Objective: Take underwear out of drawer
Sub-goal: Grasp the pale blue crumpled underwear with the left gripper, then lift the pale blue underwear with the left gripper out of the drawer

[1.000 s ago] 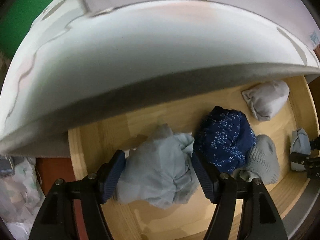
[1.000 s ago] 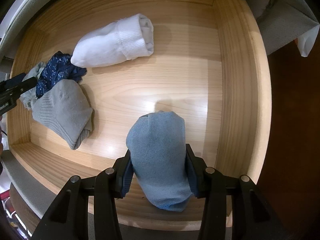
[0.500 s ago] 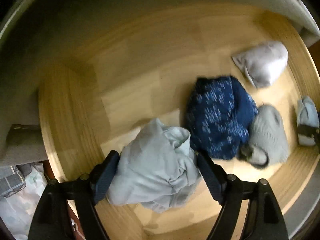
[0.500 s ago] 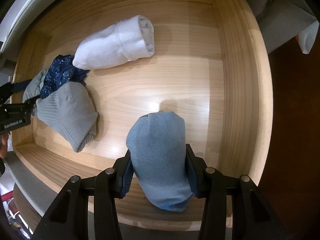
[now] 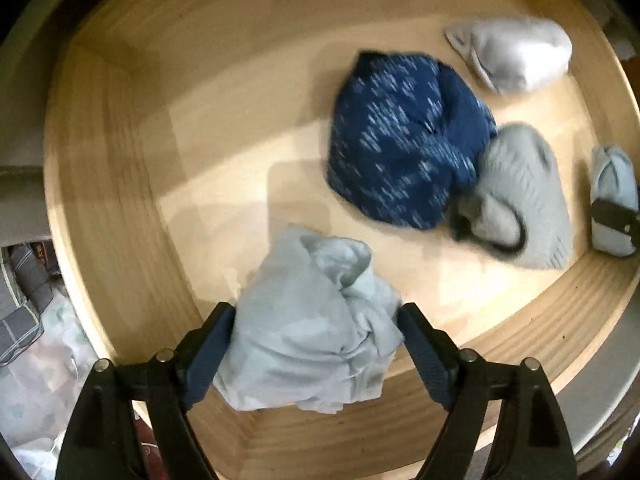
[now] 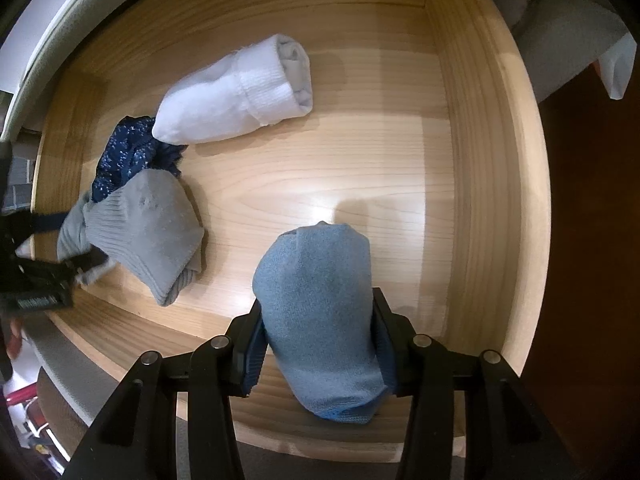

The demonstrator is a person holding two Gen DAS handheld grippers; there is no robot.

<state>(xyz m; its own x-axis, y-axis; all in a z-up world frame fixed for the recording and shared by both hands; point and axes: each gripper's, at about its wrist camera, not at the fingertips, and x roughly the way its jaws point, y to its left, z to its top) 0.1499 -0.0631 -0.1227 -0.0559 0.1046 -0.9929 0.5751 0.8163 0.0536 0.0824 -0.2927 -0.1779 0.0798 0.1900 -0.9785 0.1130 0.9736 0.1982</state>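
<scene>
Inside the wooden drawer (image 5: 120, 184), the left gripper (image 5: 316, 344) straddles a crumpled pale-blue underwear (image 5: 312, 328); its jaws have just been opening and look barely touching the cloth. It should close low around the bunch before lifting. The right gripper (image 6: 318, 344) is clamped on a blue sock (image 6: 320, 312). Only the right view shows the white rolled sock (image 6: 236, 92) clearly.

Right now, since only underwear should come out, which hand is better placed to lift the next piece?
Left. The left tongs, just opened wider, straddle the pale blue underwear; the right tongs are clamped on a blue sock.
</scene>
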